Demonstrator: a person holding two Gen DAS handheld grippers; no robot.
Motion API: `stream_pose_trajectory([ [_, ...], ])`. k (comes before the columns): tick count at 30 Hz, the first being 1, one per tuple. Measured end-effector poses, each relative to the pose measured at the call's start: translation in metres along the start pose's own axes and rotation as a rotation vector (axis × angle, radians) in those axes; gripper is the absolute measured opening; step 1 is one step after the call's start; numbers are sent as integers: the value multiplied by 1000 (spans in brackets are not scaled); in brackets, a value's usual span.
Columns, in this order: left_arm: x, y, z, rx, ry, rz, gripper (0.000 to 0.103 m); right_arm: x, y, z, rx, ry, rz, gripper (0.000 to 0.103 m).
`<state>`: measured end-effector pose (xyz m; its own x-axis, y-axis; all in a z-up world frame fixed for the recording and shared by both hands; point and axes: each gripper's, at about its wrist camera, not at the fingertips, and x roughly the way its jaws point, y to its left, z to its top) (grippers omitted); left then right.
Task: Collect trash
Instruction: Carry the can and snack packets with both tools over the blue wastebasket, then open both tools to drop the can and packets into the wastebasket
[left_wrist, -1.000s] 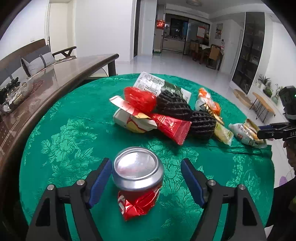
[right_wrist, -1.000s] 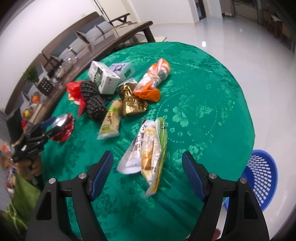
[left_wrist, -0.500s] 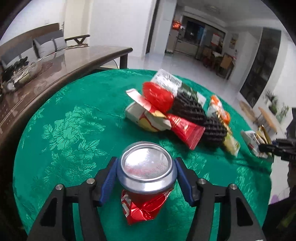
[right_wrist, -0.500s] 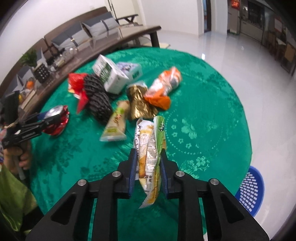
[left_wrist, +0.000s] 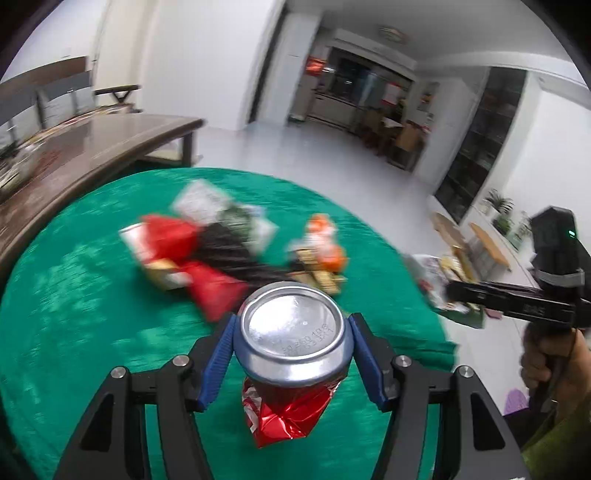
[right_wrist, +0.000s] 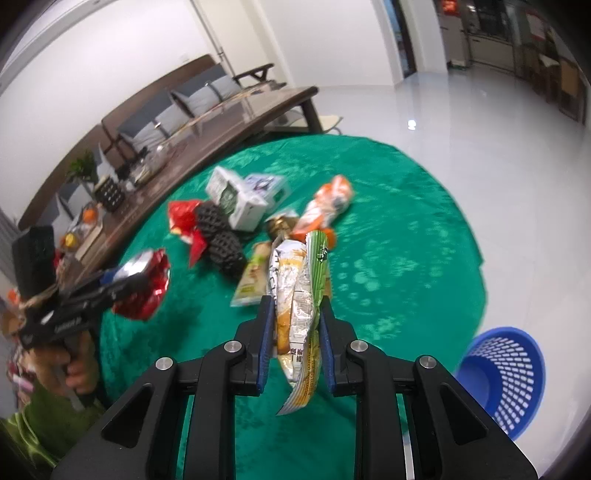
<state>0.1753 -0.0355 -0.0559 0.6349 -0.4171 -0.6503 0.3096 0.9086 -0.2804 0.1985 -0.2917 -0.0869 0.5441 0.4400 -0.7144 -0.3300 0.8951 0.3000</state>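
- My left claw (left_wrist: 291, 345) is pinching the crushed can (left_wrist: 291, 354) across its round silver end, one blue pad on each side of the rim, with the crumpled red body hanging below, clear of the green cloth.
- I judge the can light and thin-walled: the rim is the stiff part and the right place to hold; the crumpled body would only give way further, and its creases may be sharp.
- My right claw (right_wrist: 297, 328) is pressed nearly together on two snack wrappers (right_wrist: 299, 295), gripping them about mid-length so both ends flop free, lifted off the counter (right_wrist: 406, 258).
- The wrappers look weightless, soft and slick. I reckon a flat pinch across both layers is the only sound hold, and a loose one could let the inner packet slide out.
- Beyond the claws, the counter carries the rest of the trash: a red wrapper (right_wrist: 183, 214), two black ridged pieces (right_wrist: 221, 240), a white and green carton (right_wrist: 236, 201), an orange packet (right_wrist: 328, 203) and a pale green sachet (right_wrist: 251, 277), all heaped close together.
- The blue basket (right_wrist: 506, 376) stands on the floor just beyond the counter's edge, on my right side; I take it for the destination.
- In the left view the heap is blurred, so I read nothing finer from it.
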Motion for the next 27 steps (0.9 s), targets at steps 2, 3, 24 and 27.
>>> stream_pose_trajectory([
  [2, 9, -24, 6, 21, 15, -39, 62, -9, -12, -1, 20, -7, -11, 22],
  [3, 14, -38, 8, 37, 24, -57, 62, -15, -19, -1, 33, -11, -19, 22],
  [24, 206, -285, -20, 257, 233, -266, 62, -57, -264, -73, 426, 86, -344, 22],
  [27, 230, -294, -25, 263, 256, -267, 62, -53, -275, -81, 446, 91, -336, 22],
])
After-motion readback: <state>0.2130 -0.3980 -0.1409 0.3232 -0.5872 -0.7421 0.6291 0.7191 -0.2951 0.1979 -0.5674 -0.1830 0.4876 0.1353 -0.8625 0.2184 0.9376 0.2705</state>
